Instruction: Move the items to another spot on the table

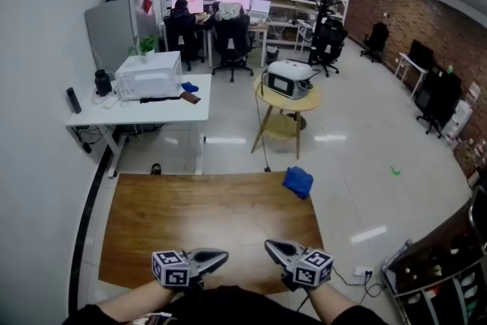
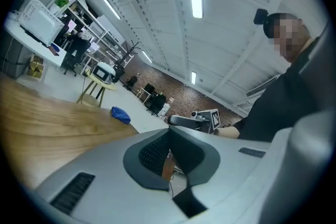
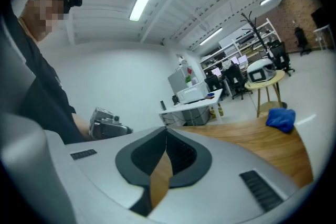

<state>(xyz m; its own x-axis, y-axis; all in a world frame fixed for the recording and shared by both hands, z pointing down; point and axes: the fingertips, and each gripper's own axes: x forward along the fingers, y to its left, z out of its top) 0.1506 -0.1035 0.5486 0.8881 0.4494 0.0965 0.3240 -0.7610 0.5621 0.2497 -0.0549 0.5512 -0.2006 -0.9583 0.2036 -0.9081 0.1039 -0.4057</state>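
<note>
A crumpled blue cloth (image 1: 298, 181) lies at the far right corner of the brown wooden table (image 1: 205, 224); it also shows in the left gripper view (image 2: 121, 114) and the right gripper view (image 3: 281, 118). Both grippers hover over the table's near edge, tips turned toward each other, far from the cloth. My left gripper (image 1: 223, 256) (image 2: 169, 131) is shut with nothing in it. My right gripper (image 1: 269, 245) (image 3: 166, 130) is shut and empty as well.
Beyond the table is open floor, then a round wooden side table (image 1: 287, 101) carrying a white appliance. A white desk (image 1: 144, 109) with a white box stands at the back left. Office chairs and shelves line the far wall. A rack (image 1: 441, 278) sits at the right.
</note>
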